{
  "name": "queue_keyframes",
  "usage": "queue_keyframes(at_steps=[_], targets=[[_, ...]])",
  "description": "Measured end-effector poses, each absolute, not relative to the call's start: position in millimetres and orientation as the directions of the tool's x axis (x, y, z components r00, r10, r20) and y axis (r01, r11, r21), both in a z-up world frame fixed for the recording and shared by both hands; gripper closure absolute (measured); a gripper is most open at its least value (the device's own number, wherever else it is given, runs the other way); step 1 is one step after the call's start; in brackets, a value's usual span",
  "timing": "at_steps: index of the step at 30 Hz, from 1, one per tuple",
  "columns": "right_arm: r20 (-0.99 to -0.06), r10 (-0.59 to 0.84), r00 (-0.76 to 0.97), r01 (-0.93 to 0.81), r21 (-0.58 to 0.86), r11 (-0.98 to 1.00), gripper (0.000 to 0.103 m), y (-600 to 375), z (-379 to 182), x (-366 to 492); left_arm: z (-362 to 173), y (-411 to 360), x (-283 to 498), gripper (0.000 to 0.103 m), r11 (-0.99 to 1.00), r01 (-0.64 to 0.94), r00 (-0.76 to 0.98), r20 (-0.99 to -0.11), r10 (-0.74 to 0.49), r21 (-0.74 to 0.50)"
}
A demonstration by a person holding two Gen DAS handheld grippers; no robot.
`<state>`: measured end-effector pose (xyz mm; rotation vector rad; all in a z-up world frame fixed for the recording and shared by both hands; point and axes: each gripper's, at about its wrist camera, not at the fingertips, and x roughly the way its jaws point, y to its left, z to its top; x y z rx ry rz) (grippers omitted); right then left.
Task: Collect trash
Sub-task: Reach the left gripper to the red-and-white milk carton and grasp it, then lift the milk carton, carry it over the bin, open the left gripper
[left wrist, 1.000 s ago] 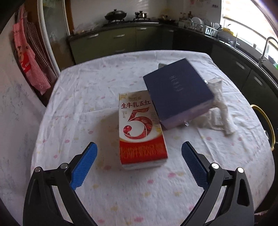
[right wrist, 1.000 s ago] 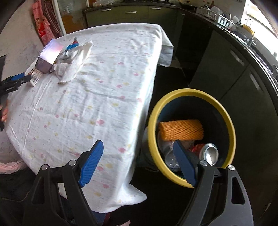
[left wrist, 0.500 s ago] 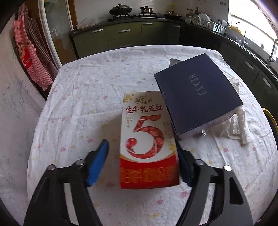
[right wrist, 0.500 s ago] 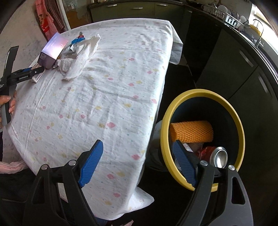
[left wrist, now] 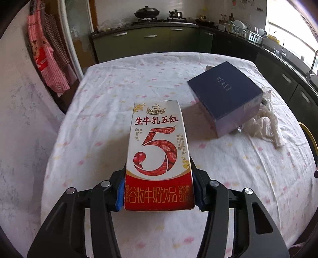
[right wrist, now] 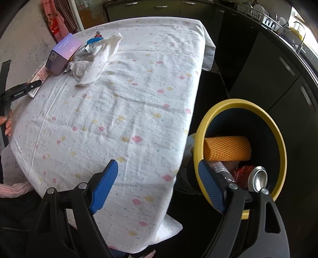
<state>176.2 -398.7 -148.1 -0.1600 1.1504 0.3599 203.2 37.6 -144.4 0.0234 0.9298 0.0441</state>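
1. Nearest to you in the left wrist view, your left gripper [left wrist: 159, 193] has its jaws closing on the red and white milk carton [left wrist: 157, 150]; the blue pads [left wrist: 120, 193] sit against the carton's two long sides at its near end, and the carton lies flat on the tablecloth [left wrist: 99, 111].
2. Past the carton, to its right and apart from it, a dark blue box [left wrist: 224, 93] sits on the cloth with a crumpled white tissue [left wrist: 266, 123] touching its far right corner.
3. Only this view shows the stove with a wok [left wrist: 147, 12] on the far counter and the red checked apron [left wrist: 45, 57] hanging at the left.
4. In the right wrist view, your right gripper [right wrist: 157, 184] stands wide apart with nothing between its pads, held over the table's near edge.
5. Just beside its right finger, and hidden from the left view except for a sliver of yellow rim, the yellow-rimmed bin [right wrist: 282, 150] stands on the floor next to the table.
6. Inside the bin you see an orange foam net sleeve [right wrist: 226, 147] and a red drink can [right wrist: 252, 177].
7. Farther off, at the table's left edge, this view catches the left gripper [right wrist: 23, 90] from the side at the carton [right wrist: 38, 77], with the box [right wrist: 63, 52] and tissue [right wrist: 95, 59] beyond.
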Motion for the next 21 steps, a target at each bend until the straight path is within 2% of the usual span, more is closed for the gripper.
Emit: queue_keyframes(at_steps=[8, 13, 21], targets=[[-0.906, 0.213, 0.365, -0.373, 0.067, 0.925, 0.025, -389.8, -143.3, 172.0, -111.2, 40.6, 152.4, 0.051, 0.998, -0.02, 0.649, -0.759, 0.059, 0.06], [-0.897, 0.226, 0.38, -0.356, 0.084, 0.931, 0.025, -394.5, -139.2, 164.2, -84.4, 22.8, 124.9, 0.051, 0.998, 0.042, 0.691, -0.723, 0.008, 0.052], [-0.878, 0.224, 0.423, -0.265, 0.116, 0.957, 0.025, -431.3, -134.8, 140.2, -56.1, -51.6, 121.4, 0.051, 0.957, 0.289, 0.698, -0.69, -0.192, 0.026]])
